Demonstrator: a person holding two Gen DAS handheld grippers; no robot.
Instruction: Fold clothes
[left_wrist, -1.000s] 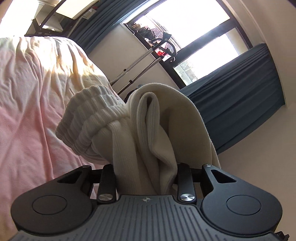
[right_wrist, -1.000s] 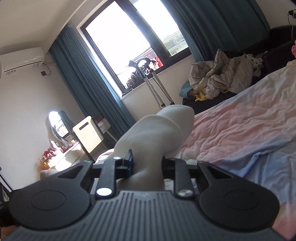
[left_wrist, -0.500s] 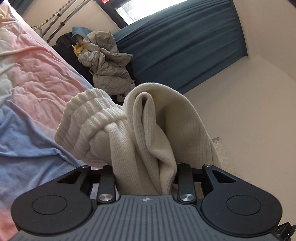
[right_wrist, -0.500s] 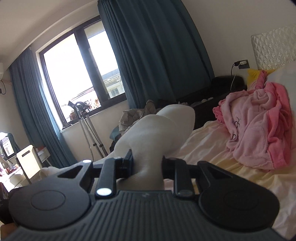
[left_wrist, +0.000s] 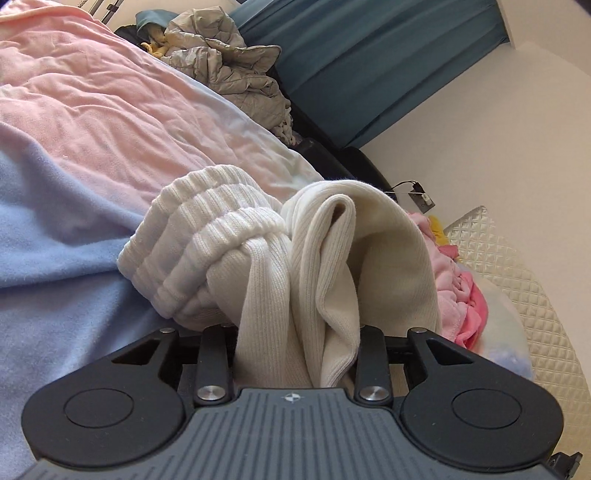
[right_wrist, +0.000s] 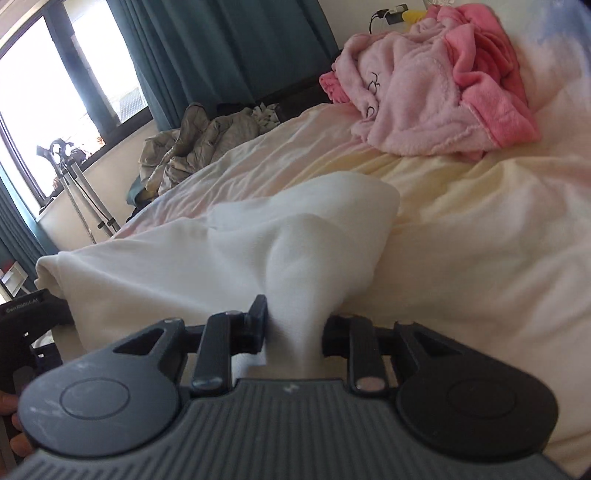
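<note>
A cream ribbed knit garment with a bunched ribbed cuff is clamped in my left gripper, held just above the bed. The same white garment shows in the right wrist view, where my right gripper is shut on another part of it; the cloth stretches leftward and lies down on the bedsheet. Both sets of fingertips are buried in the fabric.
A pink fleece robe lies heaped at the head of the bed, also visible in the left wrist view. A grey quilted jacket sits on a dark seat beside the bed. Teal curtains, a window and crutches stand beyond.
Both grippers swung from facing the window toward the head of the bed and dropped lower. The garment, held up in the air before, now drapes onto the sheet.
</note>
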